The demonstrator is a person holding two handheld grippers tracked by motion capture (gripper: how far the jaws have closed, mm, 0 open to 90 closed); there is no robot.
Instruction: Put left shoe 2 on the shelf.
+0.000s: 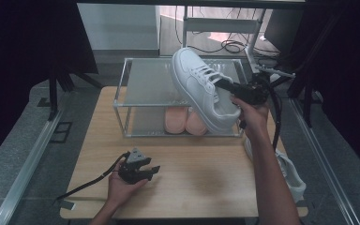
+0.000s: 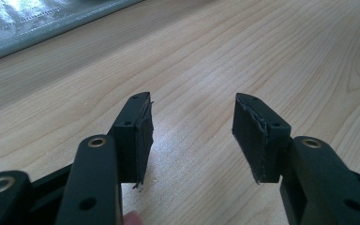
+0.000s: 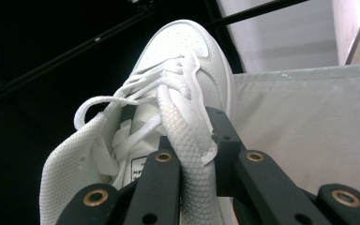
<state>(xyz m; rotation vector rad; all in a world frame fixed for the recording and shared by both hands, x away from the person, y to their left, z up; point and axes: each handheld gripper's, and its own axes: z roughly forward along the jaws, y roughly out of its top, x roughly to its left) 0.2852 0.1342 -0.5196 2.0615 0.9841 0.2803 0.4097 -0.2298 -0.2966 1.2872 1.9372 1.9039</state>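
Observation:
A white sneaker [image 1: 201,86] hangs in the air over the right part of a two-level rack [image 1: 122,84], toe pointing up and away. My right gripper [image 1: 222,86] is shut on the sneaker's collar beside the tongue; in the right gripper view the white sneaker [image 3: 178,61] rises between the black jaws, one jaw inside the shoe and one outside. My left gripper [image 1: 152,169] rests low over the wooden table [image 1: 201,173] near its front left, open, with bare wood between its fingertips [image 2: 140,126].
A pair of pink slippers [image 1: 185,121] lies on the rack's lower level. Another white sneaker [image 1: 290,171] lies at the table's right edge, partly behind the right forearm. Cables trail on the floor behind the rack.

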